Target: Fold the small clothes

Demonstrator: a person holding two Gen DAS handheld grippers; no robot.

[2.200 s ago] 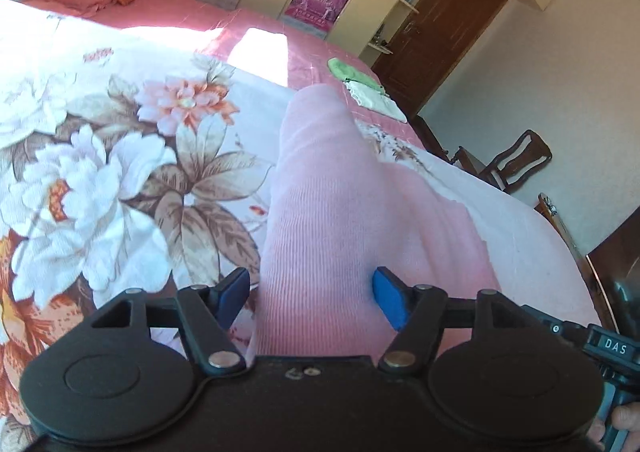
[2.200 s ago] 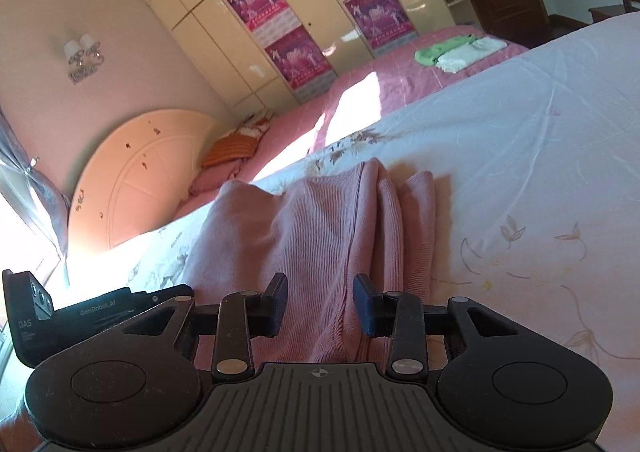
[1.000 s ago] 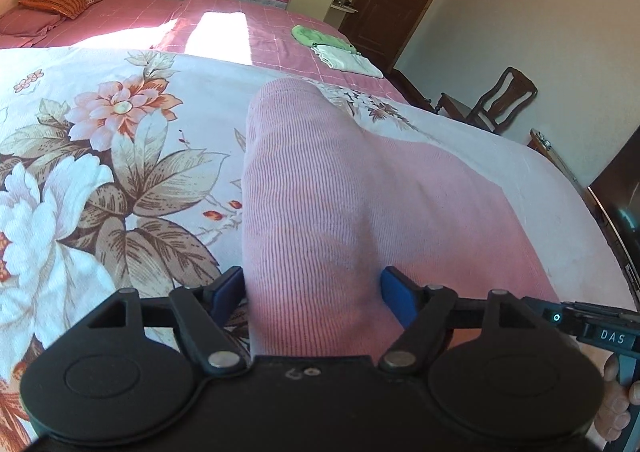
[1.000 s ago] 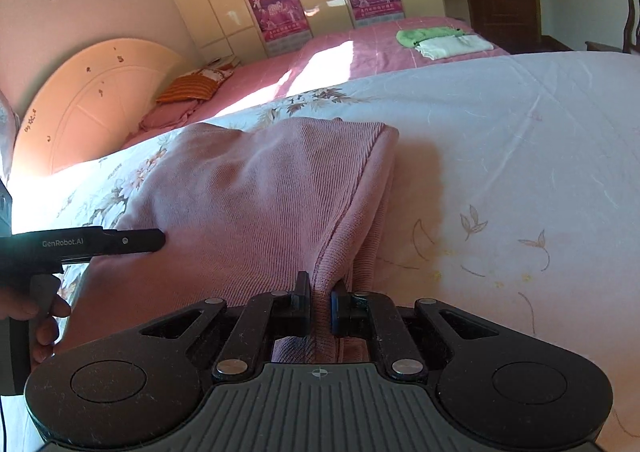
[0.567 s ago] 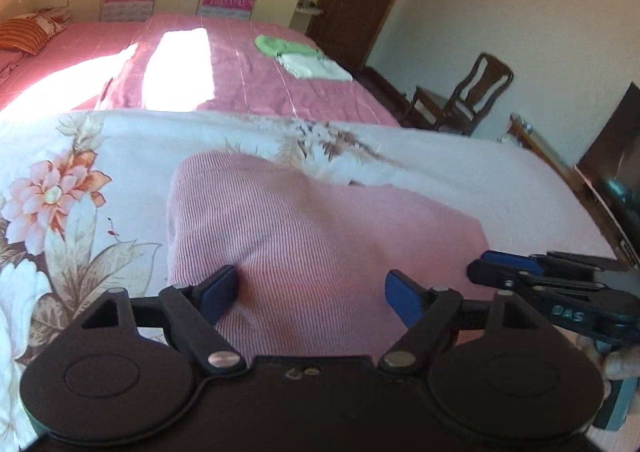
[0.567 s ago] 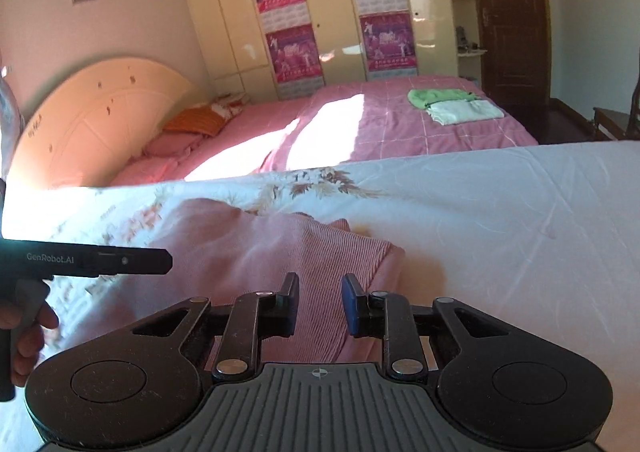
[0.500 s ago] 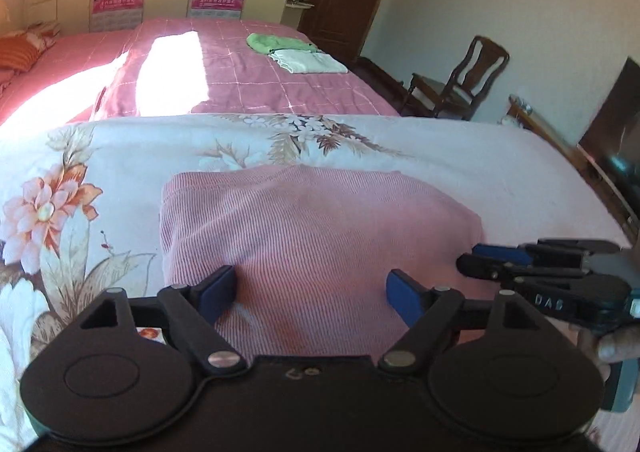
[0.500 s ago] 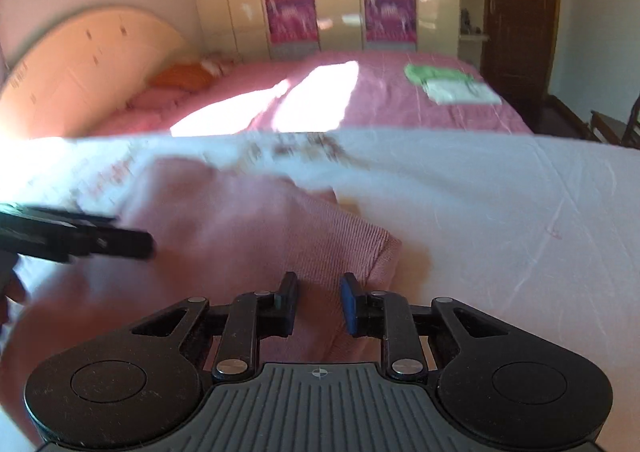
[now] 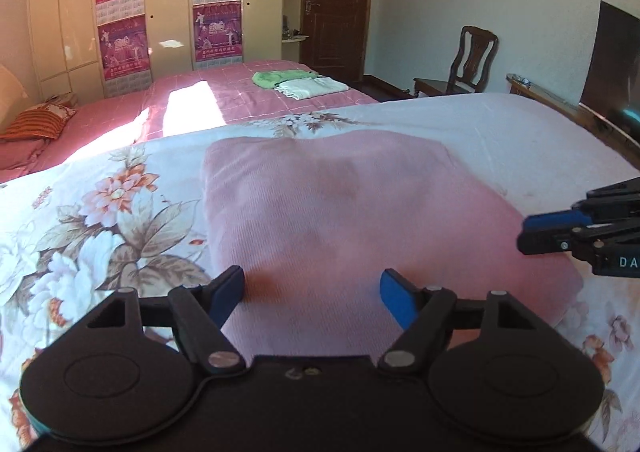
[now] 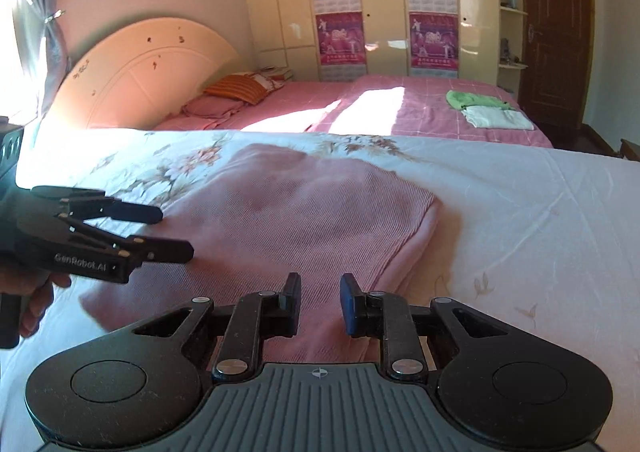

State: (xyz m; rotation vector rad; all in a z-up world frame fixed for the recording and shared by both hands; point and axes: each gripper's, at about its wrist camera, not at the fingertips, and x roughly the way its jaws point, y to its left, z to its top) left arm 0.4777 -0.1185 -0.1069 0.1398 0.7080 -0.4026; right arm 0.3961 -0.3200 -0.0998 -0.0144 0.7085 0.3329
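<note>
A pink ribbed knit garment [image 9: 340, 212] lies folded and flat on the floral bedspread [image 9: 100, 212]. In the left wrist view my left gripper [image 9: 312, 296] hovers over the garment's near edge. Its blue pads stand wide apart and are closing, pinching nothing. My right gripper [image 9: 560, 228] reaches in from the right over the garment's corner. In the right wrist view the garment [image 10: 320, 220] lies ahead of my right gripper [image 10: 320, 304]. Those jaws are closing with a narrow gap left, the knit below them, not pressed. My left gripper [image 10: 172, 232] enters from the left, in a hand.
A second bed with a pink cover [image 9: 224, 100] stands behind, with folded green and white clothes [image 9: 296, 84] on it. A wooden chair [image 9: 472, 60], a dark screen [image 9: 612, 64] and a door [image 9: 336, 0] are at the right. The headboard [image 10: 140, 76] and wardrobe [image 10: 380, 4] show in the right wrist view.
The right gripper was shut on the garment's edge, then let it go. The garment has dropped flat into a fold. Both grippers have drawn back and rolled level.
</note>
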